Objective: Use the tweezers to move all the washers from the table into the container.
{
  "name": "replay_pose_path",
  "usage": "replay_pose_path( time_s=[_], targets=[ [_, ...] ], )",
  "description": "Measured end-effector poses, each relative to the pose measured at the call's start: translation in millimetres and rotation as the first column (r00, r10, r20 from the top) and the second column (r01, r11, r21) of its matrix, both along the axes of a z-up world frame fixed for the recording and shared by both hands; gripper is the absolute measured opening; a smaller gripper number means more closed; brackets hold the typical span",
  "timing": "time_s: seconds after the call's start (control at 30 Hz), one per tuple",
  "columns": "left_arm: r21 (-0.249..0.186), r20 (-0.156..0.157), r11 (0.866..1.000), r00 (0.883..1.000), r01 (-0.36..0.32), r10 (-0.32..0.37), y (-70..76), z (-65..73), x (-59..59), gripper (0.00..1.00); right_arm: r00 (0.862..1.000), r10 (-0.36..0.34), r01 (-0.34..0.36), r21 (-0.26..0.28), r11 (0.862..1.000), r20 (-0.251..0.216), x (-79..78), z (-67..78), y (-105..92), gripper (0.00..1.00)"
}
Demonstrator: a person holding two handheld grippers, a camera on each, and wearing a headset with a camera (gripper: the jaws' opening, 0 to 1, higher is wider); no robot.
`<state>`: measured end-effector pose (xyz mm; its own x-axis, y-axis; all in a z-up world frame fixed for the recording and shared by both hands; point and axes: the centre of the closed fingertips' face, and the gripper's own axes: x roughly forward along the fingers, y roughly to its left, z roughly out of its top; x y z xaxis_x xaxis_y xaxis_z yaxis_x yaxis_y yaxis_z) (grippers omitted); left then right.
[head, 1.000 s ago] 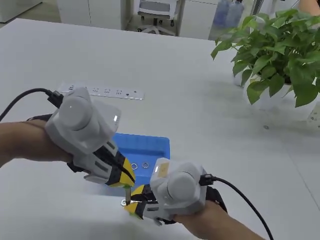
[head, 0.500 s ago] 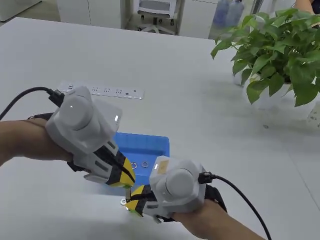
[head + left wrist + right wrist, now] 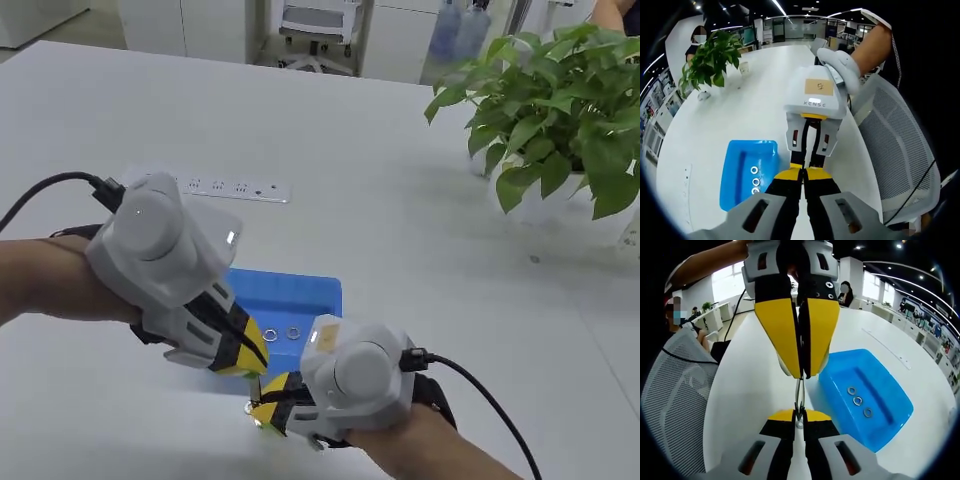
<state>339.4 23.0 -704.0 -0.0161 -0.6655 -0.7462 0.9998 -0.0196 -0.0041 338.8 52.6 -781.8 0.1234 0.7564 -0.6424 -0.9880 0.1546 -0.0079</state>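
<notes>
Tweezers (image 3: 798, 392) clamped by L hand-held gripper (image 3: 801, 376) & R hand-held gripper (image 3: 799, 413).

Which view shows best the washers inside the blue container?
The right gripper view: three washers lie in a row, large and unobstructed. The left gripper view shows the same three, smaller; the head view shows two.
</notes>
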Motion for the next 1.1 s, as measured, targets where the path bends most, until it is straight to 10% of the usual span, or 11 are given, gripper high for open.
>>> replay_pose_path(
  time_s=[1.1],
  targets=[
    [0.012, -0.006, 0.999, 0.999, 0.035, -0.035, -3.6, -6.0, -12.1, 0.05, 0.999, 0.005, -0.005, -0.013, 1.000, 0.047, -4.4, -5.5, -4.0, 0.11]
  ],
)
